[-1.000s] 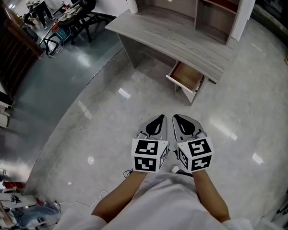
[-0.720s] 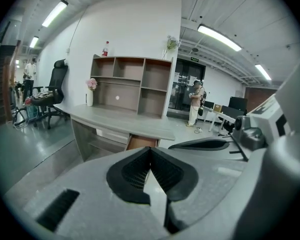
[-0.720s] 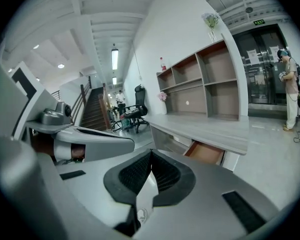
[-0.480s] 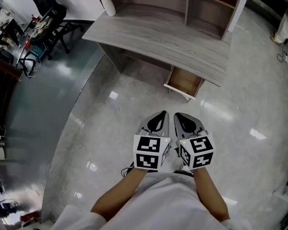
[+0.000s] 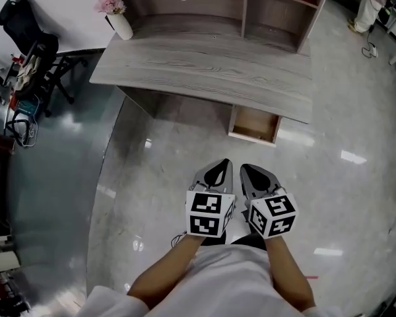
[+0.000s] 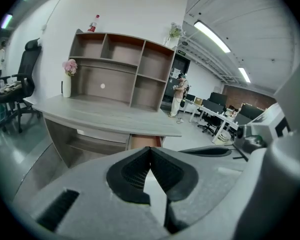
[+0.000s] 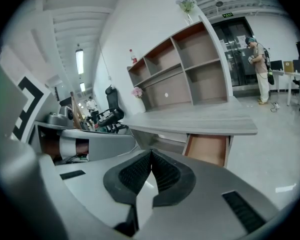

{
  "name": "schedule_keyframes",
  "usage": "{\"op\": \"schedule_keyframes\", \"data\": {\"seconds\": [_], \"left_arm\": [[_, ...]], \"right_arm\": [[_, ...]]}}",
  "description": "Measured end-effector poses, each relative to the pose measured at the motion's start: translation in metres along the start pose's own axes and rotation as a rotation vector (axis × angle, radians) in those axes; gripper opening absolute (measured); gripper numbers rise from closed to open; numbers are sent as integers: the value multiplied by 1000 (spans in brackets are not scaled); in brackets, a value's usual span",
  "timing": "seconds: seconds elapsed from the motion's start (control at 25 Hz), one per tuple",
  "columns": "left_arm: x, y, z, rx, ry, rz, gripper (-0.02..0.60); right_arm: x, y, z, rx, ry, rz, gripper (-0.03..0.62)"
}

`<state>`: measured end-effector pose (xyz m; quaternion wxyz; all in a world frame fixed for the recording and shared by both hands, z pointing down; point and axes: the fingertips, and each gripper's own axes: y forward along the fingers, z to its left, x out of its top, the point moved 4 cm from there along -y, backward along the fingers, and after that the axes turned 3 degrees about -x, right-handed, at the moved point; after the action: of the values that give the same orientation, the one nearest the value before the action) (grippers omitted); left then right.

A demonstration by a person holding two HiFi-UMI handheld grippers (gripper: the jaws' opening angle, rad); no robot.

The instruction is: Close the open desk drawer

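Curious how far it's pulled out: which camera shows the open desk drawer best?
The head view: it looks straight down into the drawer, showing its bare wooden inside jutting from under the desk top. The right gripper view shows it at a flat angle; the left gripper view, only a sliver.

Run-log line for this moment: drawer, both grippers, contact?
drawer: open | left gripper: shut, empty | right gripper: shut, empty | contact: none, both short of desk

White flower vase [image 5: 121, 26], black chair [image 6: 28, 69], maybe bottle [image 6: 94, 23]
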<state>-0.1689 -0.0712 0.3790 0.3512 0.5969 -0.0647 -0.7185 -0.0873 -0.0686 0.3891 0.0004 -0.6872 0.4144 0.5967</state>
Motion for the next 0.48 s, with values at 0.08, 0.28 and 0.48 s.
{"op": "schedule_keyframes", "data": {"seconds": [0.08,0.28,0.48], "left_arm": [[0,10,9,-41,8,21,3],[-3,39,24,-136,32,62,3],[-11,66,27,-199,112,110,3]], "right_arm": [[-4,9,0,-1,91,-21,0],[-12,32,-14,7,329,-120,2],[-26,44,-49,-32,529,-231,2]]}}
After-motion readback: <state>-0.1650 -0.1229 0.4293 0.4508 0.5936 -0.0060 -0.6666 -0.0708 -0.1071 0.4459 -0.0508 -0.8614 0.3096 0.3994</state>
